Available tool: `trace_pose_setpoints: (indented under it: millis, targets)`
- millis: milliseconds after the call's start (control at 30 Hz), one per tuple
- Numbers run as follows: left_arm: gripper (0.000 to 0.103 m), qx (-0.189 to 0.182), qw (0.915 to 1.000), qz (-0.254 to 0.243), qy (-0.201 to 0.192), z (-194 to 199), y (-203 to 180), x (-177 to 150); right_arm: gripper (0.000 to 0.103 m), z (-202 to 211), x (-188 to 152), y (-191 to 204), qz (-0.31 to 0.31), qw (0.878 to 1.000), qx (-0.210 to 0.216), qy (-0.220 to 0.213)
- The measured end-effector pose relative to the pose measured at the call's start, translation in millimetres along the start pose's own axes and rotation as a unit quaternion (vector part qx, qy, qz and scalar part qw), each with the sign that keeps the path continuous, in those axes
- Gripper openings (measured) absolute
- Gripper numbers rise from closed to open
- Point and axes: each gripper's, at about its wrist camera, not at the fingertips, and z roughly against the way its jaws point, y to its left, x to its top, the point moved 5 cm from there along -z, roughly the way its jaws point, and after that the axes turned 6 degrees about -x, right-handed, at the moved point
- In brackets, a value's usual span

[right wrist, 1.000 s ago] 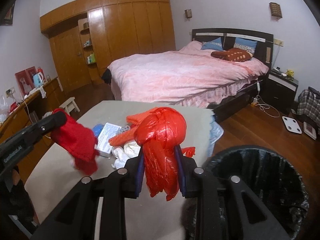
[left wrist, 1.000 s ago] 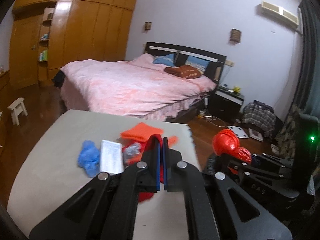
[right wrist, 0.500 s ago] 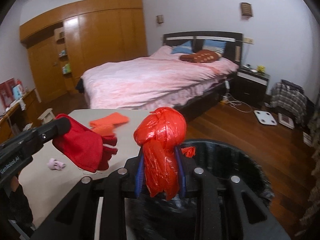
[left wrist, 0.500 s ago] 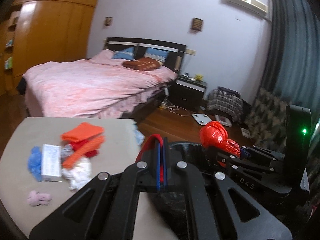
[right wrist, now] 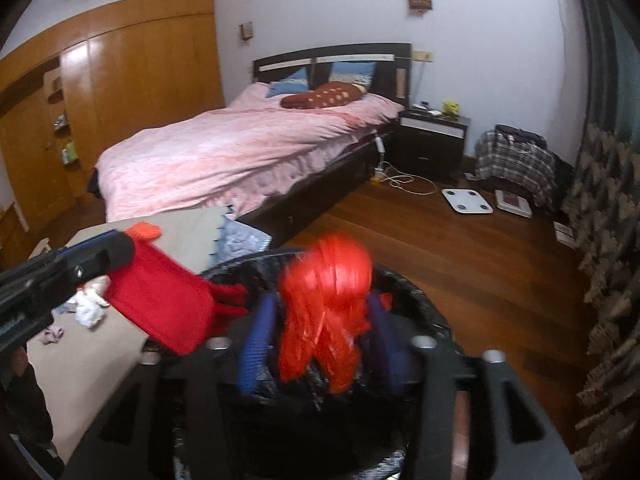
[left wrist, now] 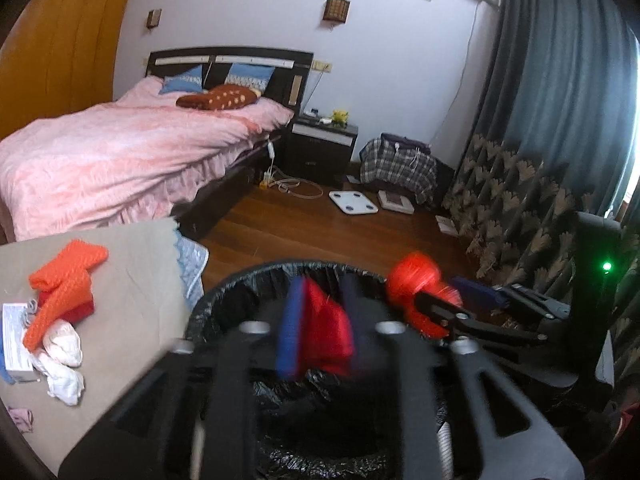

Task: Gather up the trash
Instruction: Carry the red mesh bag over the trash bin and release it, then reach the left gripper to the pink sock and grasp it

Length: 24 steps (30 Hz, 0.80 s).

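A black-lined trash bin [left wrist: 224, 300] stands beside the table; its rim also shows in the right wrist view [right wrist: 420, 296]. My left gripper [left wrist: 320, 328] is over the bin, its jaws parted and blurred, with a red glove [left wrist: 326, 332] between them. The glove also shows in the right wrist view [right wrist: 168, 304]. My right gripper [right wrist: 320, 332] is over the bin too, jaws parted and blurred, with a crumpled red plastic bag [right wrist: 328, 304] between them. The bag also shows in the left wrist view [left wrist: 416, 284].
On the beige table [left wrist: 132, 280] lie orange gloves [left wrist: 64, 280], white crumpled tissue [left wrist: 64, 356], a white packet [left wrist: 14, 332] and a small pink scrap [left wrist: 22, 418]. A pink bed [left wrist: 120, 160], a nightstand [left wrist: 320, 152] and the wooden floor [left wrist: 320, 236] lie beyond.
Both grippers swung right from the table to over the bin. Their jaws have spread apart around the red glove and the red bag, which were clamped before.
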Motion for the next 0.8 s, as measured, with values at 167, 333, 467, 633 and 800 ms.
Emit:
trace_pose_setpoints:
  millis: [167,333,467,633,800]
  targets:
    - [0.051,0.03,0.9995,0.009,0.007,8,20,-11,0.087,5,-4,-2,-0.002,1.0,-0.01,-0.011]
    - [0.07,0.093,0.9956,0.012,-0.009,38,48,-19,0.097,11,2,19,0.003,1.0,0.008,-0.029]
    - [0.078,0.15,0.9882,0.023,-0.02,71,78,-26,0.097,11,2,56,0.018,0.999,0.042,-0.029]
    - [0.081,0.226,0.9729,0.042,-0.025,115,122,-42,0.097,12,-4,114,0.043,0.994,0.095,-0.028]
    - [0.082,0.295,0.9529,0.069,-0.019,155,171,-64,0.097,10,-12,173,0.07,0.988,0.135,-0.028]
